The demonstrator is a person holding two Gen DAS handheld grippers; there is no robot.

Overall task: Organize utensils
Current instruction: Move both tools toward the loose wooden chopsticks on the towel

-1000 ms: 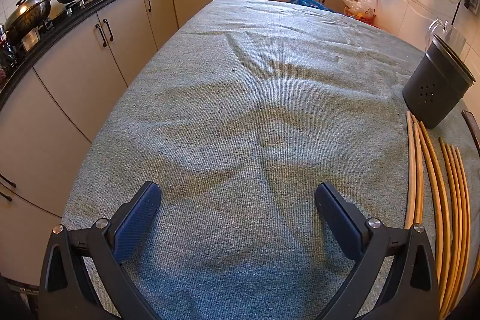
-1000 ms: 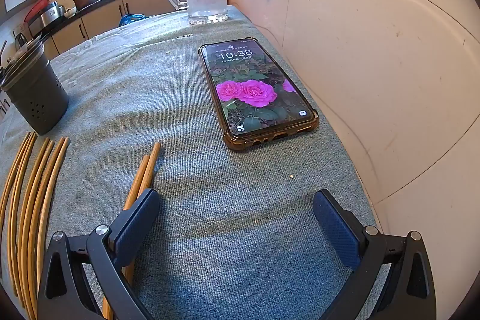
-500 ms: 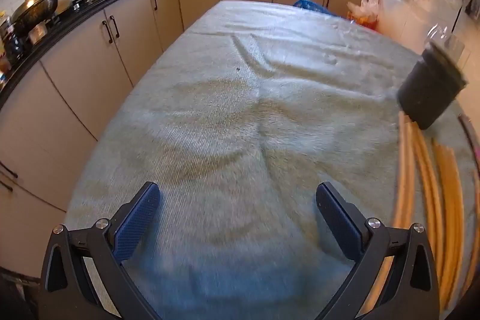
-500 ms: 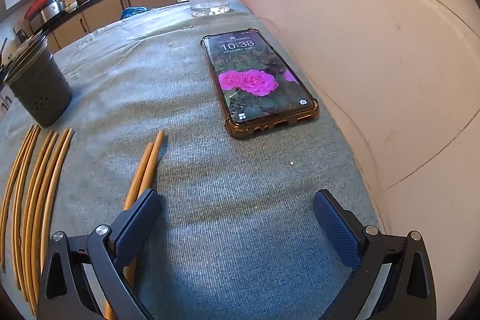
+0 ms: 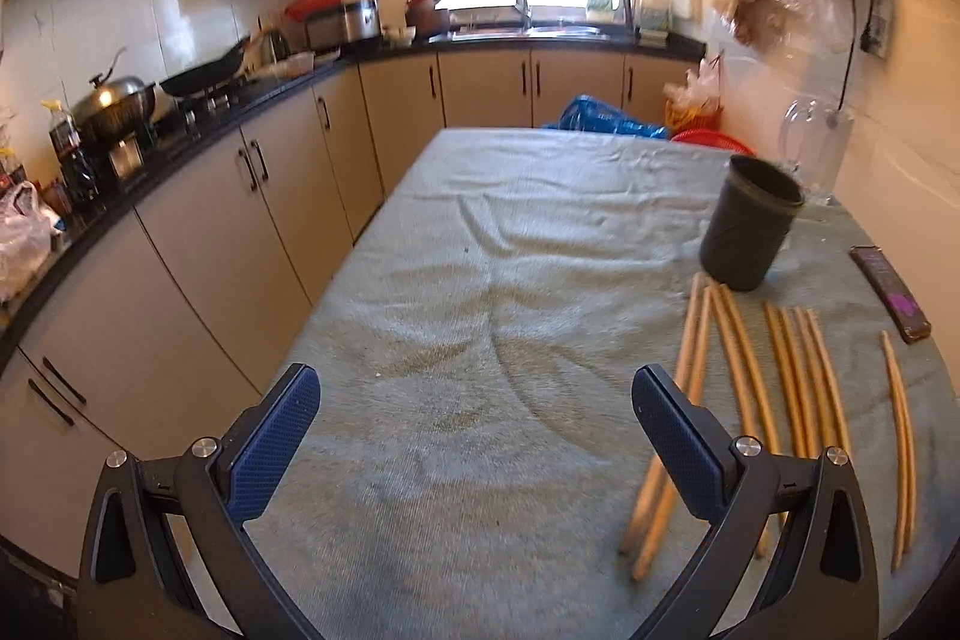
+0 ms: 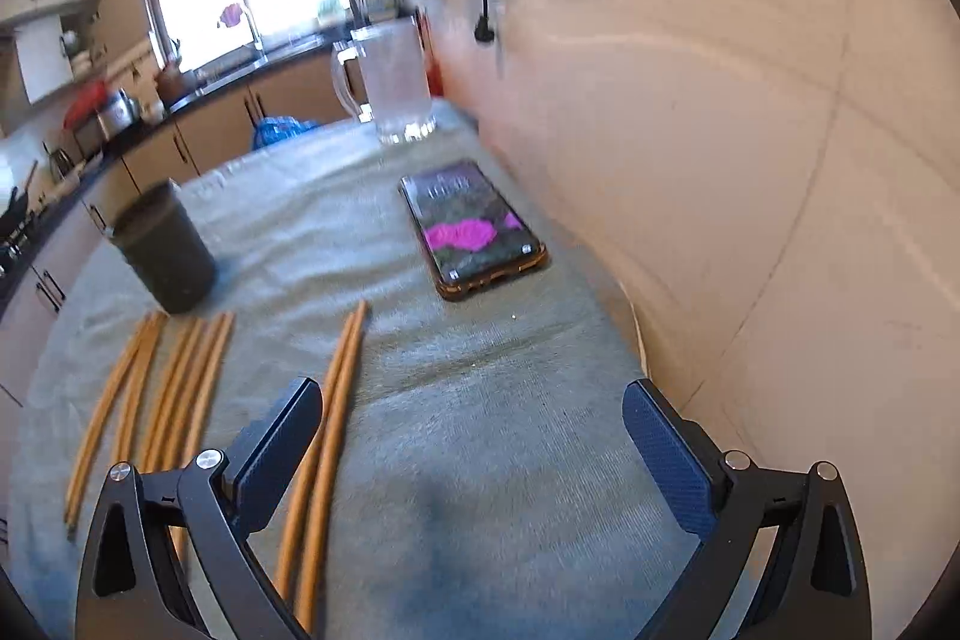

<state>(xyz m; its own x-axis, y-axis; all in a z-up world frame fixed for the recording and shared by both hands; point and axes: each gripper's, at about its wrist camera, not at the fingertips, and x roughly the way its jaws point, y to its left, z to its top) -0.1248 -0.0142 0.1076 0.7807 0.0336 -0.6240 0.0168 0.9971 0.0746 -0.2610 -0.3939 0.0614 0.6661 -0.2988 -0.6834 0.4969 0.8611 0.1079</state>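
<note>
Several wooden chopsticks (image 5: 798,388) lie side by side on the grey-green table cloth (image 5: 480,328), right of my left gripper (image 5: 474,418), which is open and empty above the cloth. A dark utensil holder (image 5: 747,226) stands upright just beyond the chopsticks. In the right wrist view the holder (image 6: 165,250) is far left, several chopsticks (image 6: 174,388) lie below it, and one pair of chopsticks (image 6: 327,436) runs beside my left finger. My right gripper (image 6: 474,430) is open and empty above the cloth.
A phone (image 6: 474,226) with a flower screen lies near the wall (image 6: 750,160) on the right. A clear glass pitcher (image 6: 393,85) stands at the table's far end. Kitchen cabinets (image 5: 240,220) and a stove counter run along the left of the table.
Both grippers have lifted and pulled back, so more of the room and table shows. The chopsticks, holder and phone have not moved on the cloth. Both stay open.
</note>
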